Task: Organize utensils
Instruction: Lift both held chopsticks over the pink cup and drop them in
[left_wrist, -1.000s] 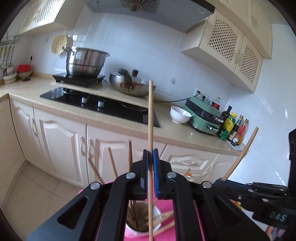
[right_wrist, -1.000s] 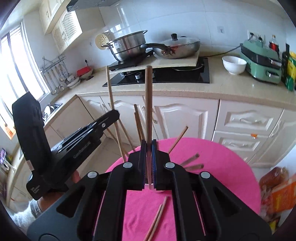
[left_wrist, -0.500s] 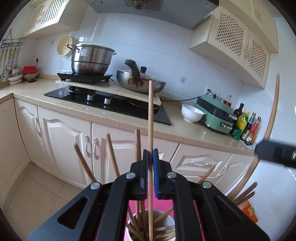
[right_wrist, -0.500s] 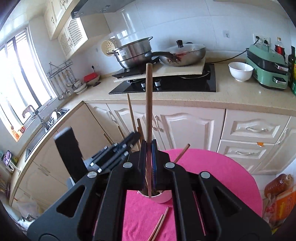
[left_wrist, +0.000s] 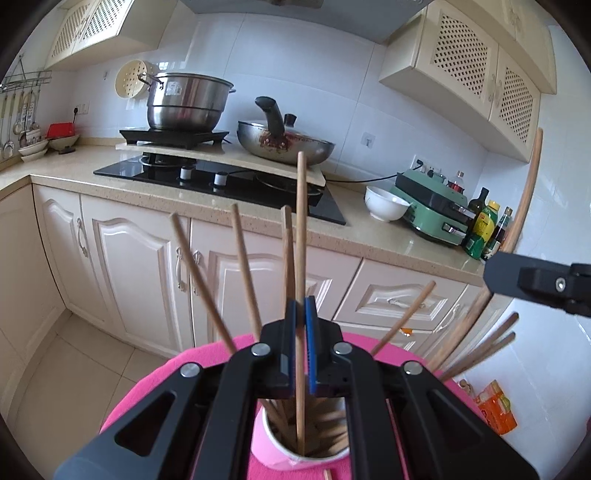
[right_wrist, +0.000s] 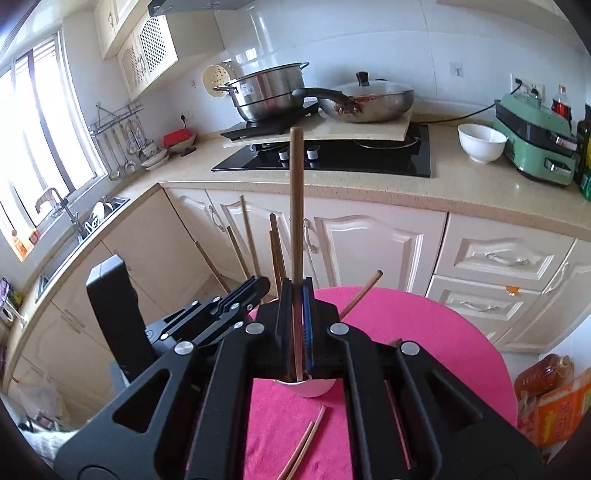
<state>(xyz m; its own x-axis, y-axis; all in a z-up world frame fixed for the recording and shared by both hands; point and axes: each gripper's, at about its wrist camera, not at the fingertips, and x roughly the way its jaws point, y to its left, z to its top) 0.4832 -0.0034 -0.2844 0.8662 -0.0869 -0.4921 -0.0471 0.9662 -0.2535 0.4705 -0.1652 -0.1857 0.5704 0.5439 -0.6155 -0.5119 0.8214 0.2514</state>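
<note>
My left gripper (left_wrist: 301, 314) is shut on a pale wooden chopstick (left_wrist: 301, 221) that stands upright, its lower end inside the white cup (left_wrist: 284, 454). Several other chopsticks lean out of that cup. My right gripper (right_wrist: 296, 295) is shut on a darker brown chopstick (right_wrist: 296, 203), held upright just above the cup (right_wrist: 306, 387). In the right wrist view the left gripper (right_wrist: 262, 282) sits close on the left of the cup. In the left wrist view the right gripper (left_wrist: 491, 273) shows at the right edge with its chopstick (left_wrist: 524, 206).
The cup stands on a round table with a pink cloth (right_wrist: 424, 332). Two loose chopsticks (right_wrist: 303, 446) lie on the cloth in front of the cup. Behind are cream cabinets, a black hob (right_wrist: 332, 158) with a pot and a pan, a white bowl (right_wrist: 480, 142) and a green appliance (right_wrist: 535, 144).
My left gripper has sunk with its chopstick, whose tip now reaches into the cup. The right gripper keeps its chopstick near the same spot over the cup.
</note>
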